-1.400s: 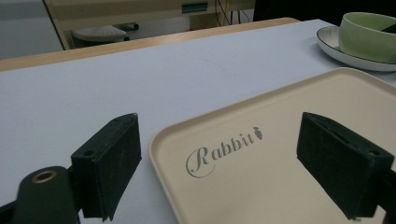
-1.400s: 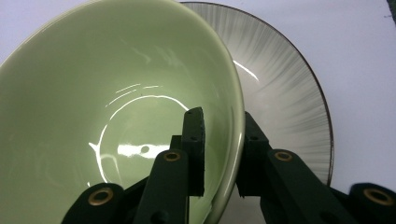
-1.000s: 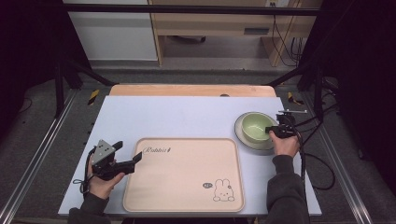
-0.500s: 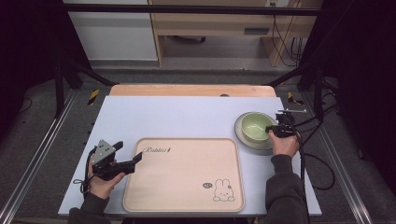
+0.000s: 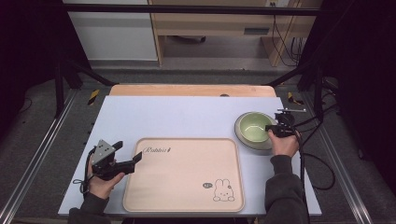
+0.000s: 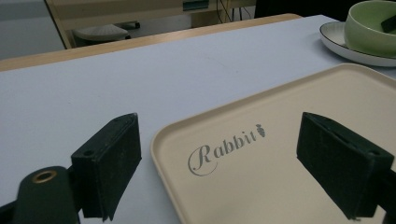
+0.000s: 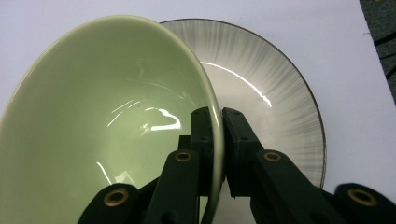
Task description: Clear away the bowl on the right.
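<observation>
Little is shifted since earlier: green bowl (image 7: 107,121) is pinched by right gripper (image 7: 217,140) (left gripper (image 6: 233,163) spread), unlifted from plate (image 7: 280,102).

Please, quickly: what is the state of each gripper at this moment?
Left gripper: open, holding nothing, jaws wide over the tray corner.
Right gripper: shut on the green bowl rim, above the plate.

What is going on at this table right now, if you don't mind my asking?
A person holds a gripper in each hand. The right gripper is shut on the rim of the green bowl, which sits on a grey plate at the table's right side. The left gripper rests open at the left edge of the beige rabbit tray, which lies empty on the table.
</observation>
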A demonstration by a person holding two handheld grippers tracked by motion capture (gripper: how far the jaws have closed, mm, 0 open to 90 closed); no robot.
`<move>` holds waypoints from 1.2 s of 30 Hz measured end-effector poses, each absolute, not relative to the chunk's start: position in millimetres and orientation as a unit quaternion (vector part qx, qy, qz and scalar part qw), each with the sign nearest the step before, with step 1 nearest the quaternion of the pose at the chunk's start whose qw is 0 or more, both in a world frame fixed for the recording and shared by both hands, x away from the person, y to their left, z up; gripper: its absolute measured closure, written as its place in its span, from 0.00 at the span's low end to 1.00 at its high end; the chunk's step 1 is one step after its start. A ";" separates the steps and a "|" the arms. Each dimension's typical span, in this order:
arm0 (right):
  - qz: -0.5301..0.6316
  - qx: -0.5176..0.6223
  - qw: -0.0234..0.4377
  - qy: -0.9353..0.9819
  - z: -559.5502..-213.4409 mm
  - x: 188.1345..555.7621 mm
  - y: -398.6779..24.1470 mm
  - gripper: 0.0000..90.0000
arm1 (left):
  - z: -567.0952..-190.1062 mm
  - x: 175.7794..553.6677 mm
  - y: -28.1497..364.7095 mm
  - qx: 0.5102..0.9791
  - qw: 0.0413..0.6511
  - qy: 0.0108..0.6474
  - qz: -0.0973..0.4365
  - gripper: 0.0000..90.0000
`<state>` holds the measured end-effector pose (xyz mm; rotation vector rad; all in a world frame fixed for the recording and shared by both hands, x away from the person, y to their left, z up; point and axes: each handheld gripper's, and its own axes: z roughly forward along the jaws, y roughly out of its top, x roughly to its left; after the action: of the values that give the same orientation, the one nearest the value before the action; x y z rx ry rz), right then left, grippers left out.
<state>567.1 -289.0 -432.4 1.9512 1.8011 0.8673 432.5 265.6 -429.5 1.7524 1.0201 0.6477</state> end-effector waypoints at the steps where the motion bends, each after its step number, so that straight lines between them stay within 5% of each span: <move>1: 0.304 0.688 0.174 0.635 -431.8 566.8 -289.2 0.93 | -429.4 432.4 265.7 0.720 0.485 0.419 0.266 0.15; 36: 0.366 0.621 0.178 0.670 -379.6 527.8 -262.5 0.93 | -427.8 430.5 262.6 0.723 0.486 0.412 0.266 0.15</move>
<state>527.8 -262.5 -379.6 1.7565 1.8937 1.0358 430.5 262.6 -427.8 1.7594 1.0034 0.6466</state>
